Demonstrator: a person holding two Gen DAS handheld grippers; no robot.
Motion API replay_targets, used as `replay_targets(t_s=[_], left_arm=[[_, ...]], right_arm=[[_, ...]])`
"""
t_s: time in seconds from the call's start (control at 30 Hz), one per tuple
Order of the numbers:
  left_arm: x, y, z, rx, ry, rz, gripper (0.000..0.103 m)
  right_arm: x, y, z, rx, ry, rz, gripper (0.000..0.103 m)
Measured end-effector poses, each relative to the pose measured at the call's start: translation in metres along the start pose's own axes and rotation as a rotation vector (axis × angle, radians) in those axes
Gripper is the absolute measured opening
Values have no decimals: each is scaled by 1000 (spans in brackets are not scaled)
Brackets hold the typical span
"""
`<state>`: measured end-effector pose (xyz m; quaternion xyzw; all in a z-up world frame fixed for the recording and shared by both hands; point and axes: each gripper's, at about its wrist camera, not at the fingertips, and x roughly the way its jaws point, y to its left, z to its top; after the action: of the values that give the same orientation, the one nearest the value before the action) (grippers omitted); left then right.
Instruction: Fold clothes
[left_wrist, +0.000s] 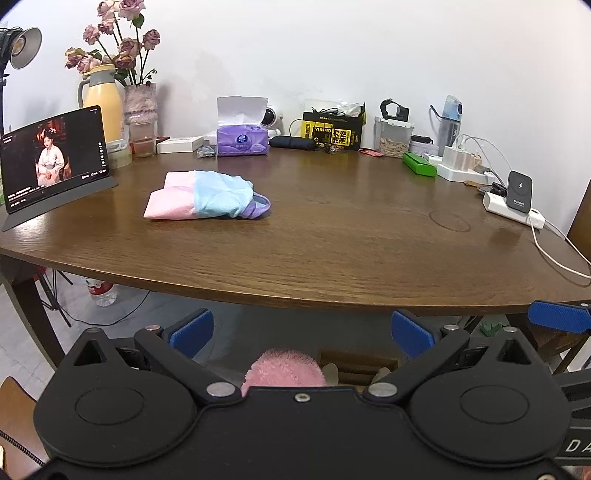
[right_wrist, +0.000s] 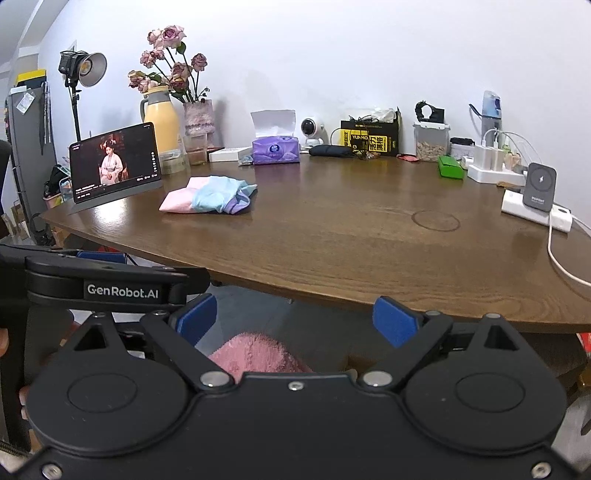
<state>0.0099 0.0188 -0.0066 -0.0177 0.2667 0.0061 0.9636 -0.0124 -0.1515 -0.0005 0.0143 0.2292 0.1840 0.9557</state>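
Both tools released and empty: left tool (left_wrist: 301, 330) and right tool (right_wrist: 295, 319) hang below the near edge of the table (left_wrist: 332, 251), blue pads wide apart. Garment (left_wrist: 207, 197), pink/light-blue/purple, lies as a folded bundle on the table's far left, just right of the tablet (left_wrist: 55, 155), well apart from both tools. Tissue box (left_wrist: 242, 142) sits behind it by the wall.
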Motion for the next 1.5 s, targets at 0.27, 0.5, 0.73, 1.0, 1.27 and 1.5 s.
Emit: replay_targets(t_s=[0.27, 0.5, 0.73, 1.0, 1.27, 1.5], left_arm=[[-2, 0, -2, 9, -13, -6, 103], [-2, 1, -4, 8, -12, -7, 103], [-4, 2, -6, 6, -17, -7, 103], [-10, 2, -14, -20, -44, 2, 103], [-12, 3, -16, -27, -50, 6, 103], [-12, 2, -19, -20, -38, 2, 103]], right_arm=[[-9, 3, -5, 4, -12, -37, 95], [-13, 5, -8, 7, -21, -49, 95], [-12, 4, -11, 17, -17, -52, 95], [-14, 4, -15, 21, -20, -46, 95], [-15, 3, -16, 17, -17, -41, 95], [-13, 0, -17, 18, -2, -39, 95]])
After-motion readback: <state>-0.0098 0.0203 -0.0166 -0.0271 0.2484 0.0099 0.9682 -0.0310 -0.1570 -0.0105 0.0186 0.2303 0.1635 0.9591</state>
